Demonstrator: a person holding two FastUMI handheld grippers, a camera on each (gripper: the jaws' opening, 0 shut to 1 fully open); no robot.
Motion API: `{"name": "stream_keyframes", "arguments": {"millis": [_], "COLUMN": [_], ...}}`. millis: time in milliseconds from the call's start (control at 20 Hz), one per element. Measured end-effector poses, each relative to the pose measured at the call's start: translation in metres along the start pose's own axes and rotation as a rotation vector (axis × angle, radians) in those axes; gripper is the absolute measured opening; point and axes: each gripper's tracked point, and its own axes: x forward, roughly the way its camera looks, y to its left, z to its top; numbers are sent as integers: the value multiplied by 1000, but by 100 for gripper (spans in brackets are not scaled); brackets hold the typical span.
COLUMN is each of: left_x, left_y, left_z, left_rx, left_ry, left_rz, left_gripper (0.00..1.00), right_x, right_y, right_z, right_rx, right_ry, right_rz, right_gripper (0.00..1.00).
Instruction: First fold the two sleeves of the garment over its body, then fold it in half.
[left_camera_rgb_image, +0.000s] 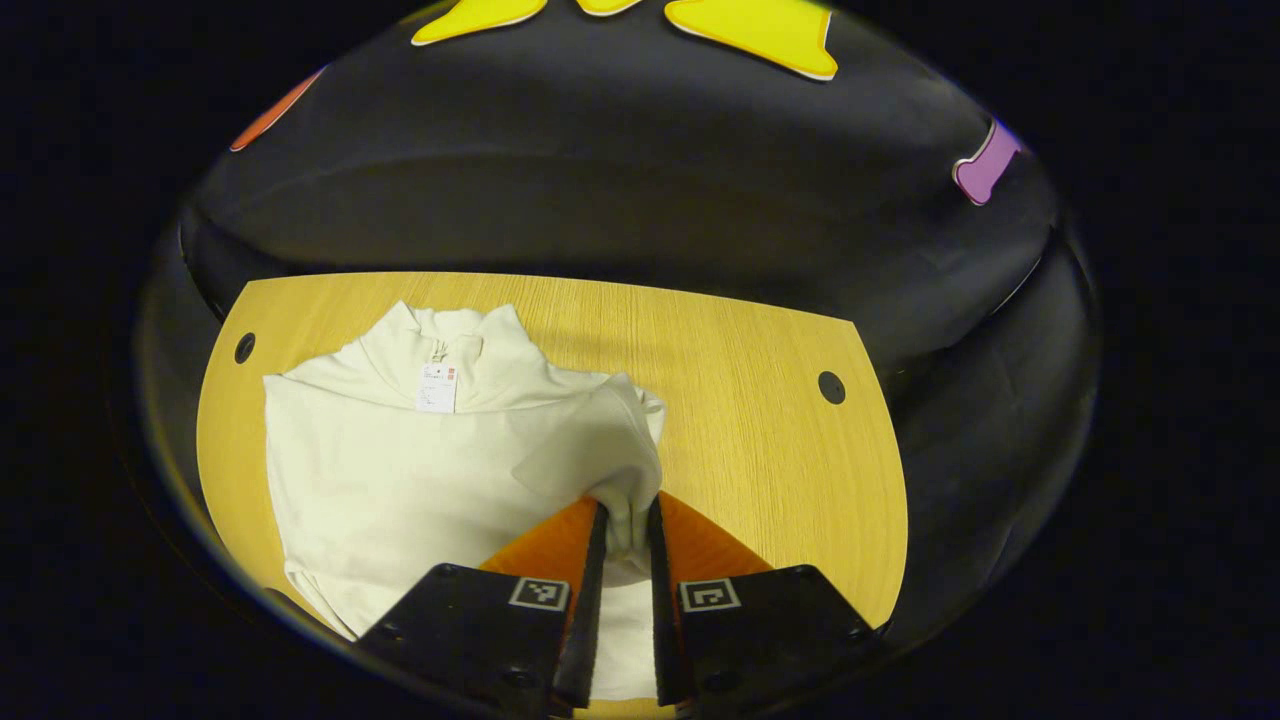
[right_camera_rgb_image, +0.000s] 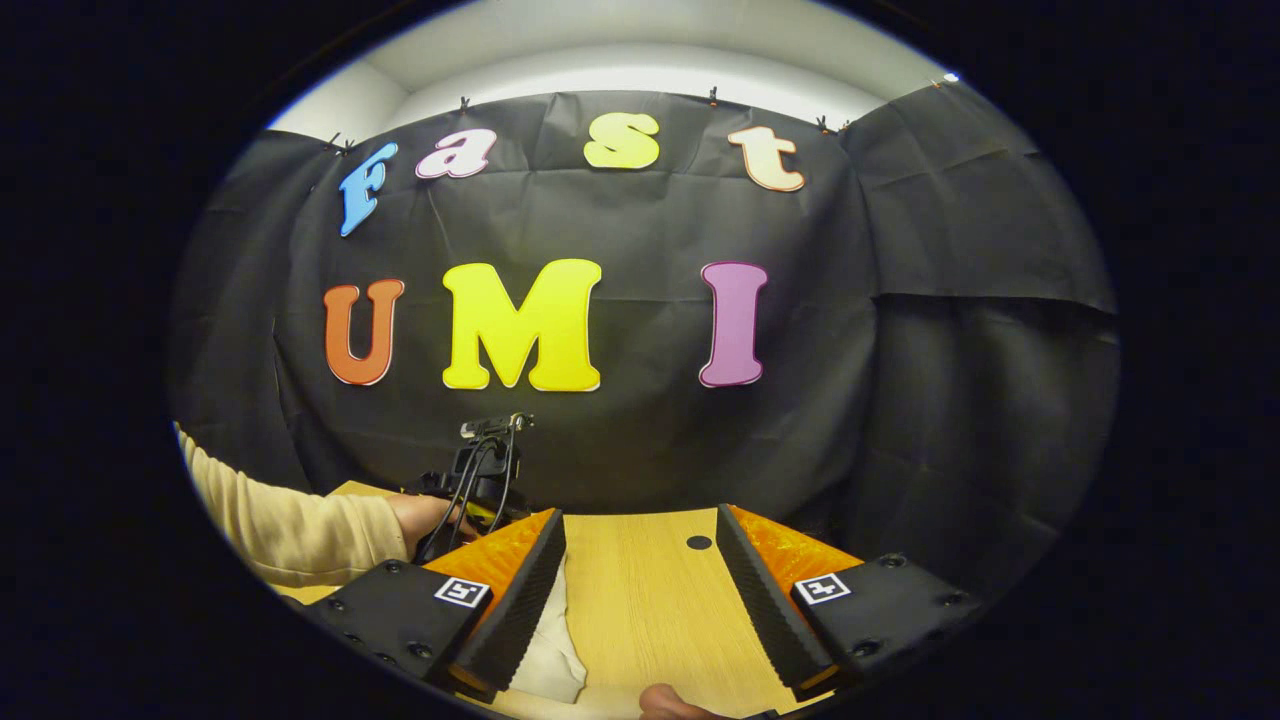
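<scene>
A cream long-sleeved garment (left_camera_rgb_image: 400, 460) lies on the wooden table (left_camera_rgb_image: 760, 420), collar toward the far edge with a white tag at the neck. Its right-hand part is lifted and bunched over the body, and my left gripper (left_camera_rgb_image: 627, 525) is shut on that fold of fabric. In the right gripper view my right gripper (right_camera_rgb_image: 640, 560) stands open above the table (right_camera_rgb_image: 640, 600), with nothing between its fingers. A small patch of the cream garment (right_camera_rgb_image: 550, 650) shows by its left finger. The person's hand and cream sleeve (right_camera_rgb_image: 290, 525) hold the other gripper (right_camera_rgb_image: 480, 480) at the left.
Two round cable holes (left_camera_rgb_image: 831, 387) sit near the table's far corners, one also showing as a cable hole (right_camera_rgb_image: 699, 542) ahead of my right gripper. The black cloth wall stands close behind the table. Bare wood lies right of the garment.
</scene>
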Motion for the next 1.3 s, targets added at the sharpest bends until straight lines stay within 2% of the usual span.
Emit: {"name": "stream_keyframes", "arguments": {"millis": [100, 150, 200, 250, 300, 400, 500, 750, 1000, 1050, 1200, 1300], "left_x": [-3, -4, -8, -12, -17, -30, -47, -90, -116, -121, -142, -154], "left_y": [-5, -7, -5, 0, 3, 11, 24, 92, 166, 179, 222, 241], "left_z": [-1, -3, -3, -2, -3, -5, -10, -39, -104, -117, -147, -169], "left_rx": [-22, -29, -33, -34, -38, -54, -63, -57, -72, -79, -74, -88], "left_ry": [-4, 0, -3, -11, -20, -40, -65, -144, -146, -132, -155, -141], "left_rz": [-28, -39, -41, -32, -35, -39, -38, 59, 163, 179, 273, 303], "left_gripper": [51, 87, 84, 89, 90, 98, 99, 99, 99, 99, 99, 99], "right_x": [1, 2, 2, 2, 2, 2, 4, 7, 9, 16, 13, 16], "right_y": [-2, -1, 1, 3, 5, 10, 16, 32, 59, 95, 119, 133], "right_z": [-2, -4, -6, -7, -8, -11, -16, -34, -75, -66, -92, -113], "right_rx": [7, 5, 5, 2, -2, -16, -24, -44, -78, -87, -94, -118], "right_ry": [10, 13, 18, 22, 25, 30, 40, 64, 122, 140, 173, 198], "right_rz": [-8, -8, -7, -3, 2, 11, 24, 43, 79, 87, 132, 155], "right_gripper": [94, 94, 95, 94, 94, 94, 94, 94, 95, 95, 94, 95]}}
